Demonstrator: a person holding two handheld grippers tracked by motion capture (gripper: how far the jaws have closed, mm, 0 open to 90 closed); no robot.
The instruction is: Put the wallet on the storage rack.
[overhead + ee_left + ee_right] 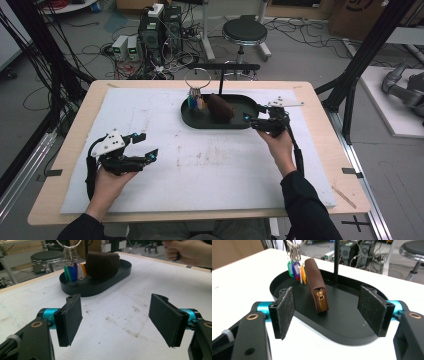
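Altogether one brown pouch (317, 287), four key tags (296, 270), one tray (352, 327).

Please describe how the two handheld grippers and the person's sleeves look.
Both the left gripper and the right gripper have black bodies, blue metal collars behind flat black jaw pads, and brass-coloured rings on the arms. Each carries a grey three-cornered plate on top, and a black cable trails from it. The person wears dark sleeves.

Dim, even overhead light; soft shadows. Beyond the jaws, background slightly soft; high view low-resolution, edges dark.
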